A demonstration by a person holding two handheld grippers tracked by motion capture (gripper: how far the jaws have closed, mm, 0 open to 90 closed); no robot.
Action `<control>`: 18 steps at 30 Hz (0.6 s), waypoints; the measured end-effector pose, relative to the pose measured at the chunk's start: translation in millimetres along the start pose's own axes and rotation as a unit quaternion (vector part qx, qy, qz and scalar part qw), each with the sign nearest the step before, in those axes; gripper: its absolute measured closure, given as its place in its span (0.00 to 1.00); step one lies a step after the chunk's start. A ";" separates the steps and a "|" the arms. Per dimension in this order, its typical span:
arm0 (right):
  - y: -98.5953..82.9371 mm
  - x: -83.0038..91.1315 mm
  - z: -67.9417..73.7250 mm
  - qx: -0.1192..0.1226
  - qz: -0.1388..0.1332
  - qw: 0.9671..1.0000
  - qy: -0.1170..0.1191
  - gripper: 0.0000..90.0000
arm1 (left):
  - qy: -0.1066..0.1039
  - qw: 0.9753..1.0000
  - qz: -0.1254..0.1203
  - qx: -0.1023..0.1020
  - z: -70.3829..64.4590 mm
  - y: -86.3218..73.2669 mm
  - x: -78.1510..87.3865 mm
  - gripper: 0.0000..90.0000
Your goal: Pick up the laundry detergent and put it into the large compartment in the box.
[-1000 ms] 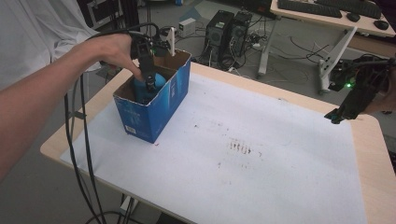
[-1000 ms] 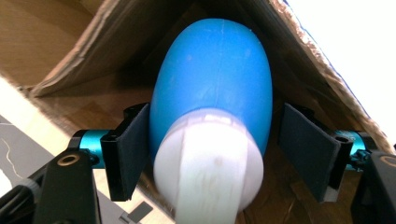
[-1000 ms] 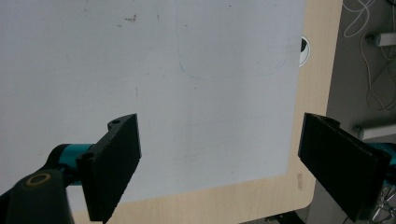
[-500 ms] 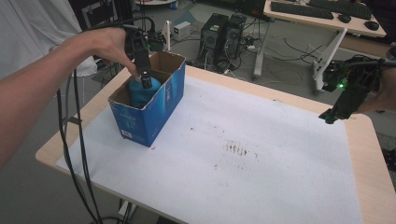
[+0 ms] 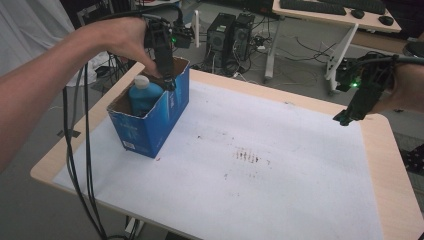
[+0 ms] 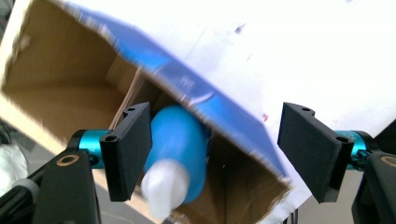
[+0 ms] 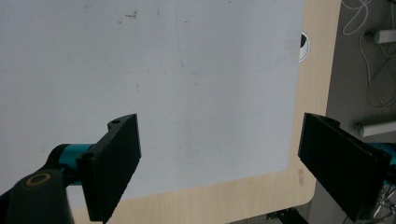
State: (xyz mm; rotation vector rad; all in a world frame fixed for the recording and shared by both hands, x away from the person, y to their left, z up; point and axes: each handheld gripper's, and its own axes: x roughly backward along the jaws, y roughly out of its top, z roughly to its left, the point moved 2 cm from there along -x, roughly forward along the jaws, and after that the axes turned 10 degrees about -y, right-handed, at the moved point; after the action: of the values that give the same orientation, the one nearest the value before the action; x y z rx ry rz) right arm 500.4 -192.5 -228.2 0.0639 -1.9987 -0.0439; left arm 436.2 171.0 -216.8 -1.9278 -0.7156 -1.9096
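We see a blue cardboard box [image 5: 150, 120] standing open-topped near the left end of the worktop [image 5: 380, 165], which is pale wood covered by a white, faintly stained sheet [image 5: 260, 165]. The box has plain brown card inside and glossy blue print outside. Inside it stands a rounded blue plastic bottle [image 5: 142, 95] with a white cap, smooth and bulbous at the shoulder.

Our left gripper [image 6: 215, 154] hangs over the box's mouth with its flat black jaws spread wide and released. In the left gripper view one jaw lies just beside the bottle; we cannot tell whether they touch, and the other jaw is well apart from it, out past the box's wall.

Our right gripper [image 5: 352, 107] hovers above the worktop's far right edge, jaws wide open and holding nothing.
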 end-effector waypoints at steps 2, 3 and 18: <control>-0.7 0.0 0.5 -0.001 -0.001 1.000 -0.001 0.14 | 0.000 1.000 0.000 -0.016 -7.9 9.2 -0.3 0.29; -1.2 0.3 0.6 -0.001 0.000 1.000 0.000 0.14 | -0.002 1.000 0.000 -0.024 -12.1 13.7 -1.0 0.29; -4.0 -3.3 3.2 -0.004 -0.002 1.000 0.003 0.14 | -0.016 0.988 0.025 -0.150 -67.0 68.6 -36.8 0.19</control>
State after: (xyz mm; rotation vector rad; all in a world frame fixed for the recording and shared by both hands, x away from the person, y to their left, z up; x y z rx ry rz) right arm 498.9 -196.3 -232.8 0.0629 -1.9918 -0.0549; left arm 420.7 72.9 -242.7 -2.1333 -0.4009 -2.0552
